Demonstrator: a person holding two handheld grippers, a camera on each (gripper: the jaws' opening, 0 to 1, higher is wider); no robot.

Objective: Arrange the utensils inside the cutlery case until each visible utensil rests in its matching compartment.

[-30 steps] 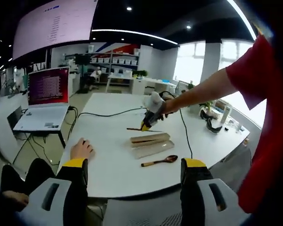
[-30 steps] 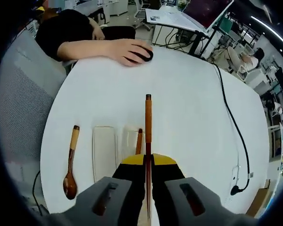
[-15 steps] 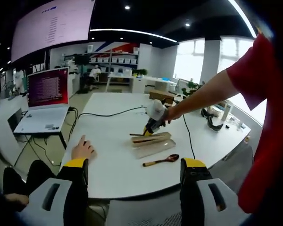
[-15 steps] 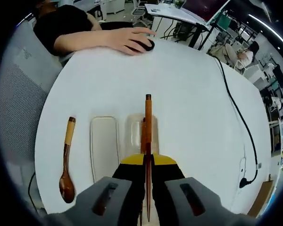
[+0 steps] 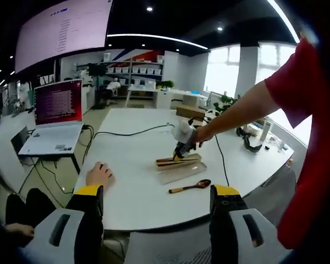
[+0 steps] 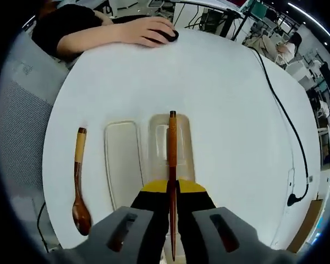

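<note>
A clear cutlery case (image 6: pixel 124 165) lies on the white table (image 6: pixel 231 93), with two long compartments side by side. My right gripper (image 6: pixel 172 188) is shut on a brown wooden chopstick (image 6: pixel 172 144) that points forward along the right compartment. A wooden spoon (image 6: pixel 78 184) lies on the table just left of the case. In the left gripper view the right gripper (image 5: pixel 182 144), in a person's hand, is down at the case (image 5: pixel 179 165), and the spoon (image 5: pixel 190 186) lies in front of it. My left gripper (image 5: pixel 157 203) is open and holds nothing, back from the table's near edge.
A seated person's hand (image 6: pixel 148 30) rests on a mouse at the table's far side. A black cable (image 6: pixel 289 132) runs along the right. An open laptop (image 5: pixel 55 118) sits on a desk to the left. A red-sleeved arm (image 5: pixel 247 107) reaches across the table.
The right gripper has carried the chopstick from beyond the case to over its right compartment and come lower. The left gripper has stayed open and almost still.
</note>
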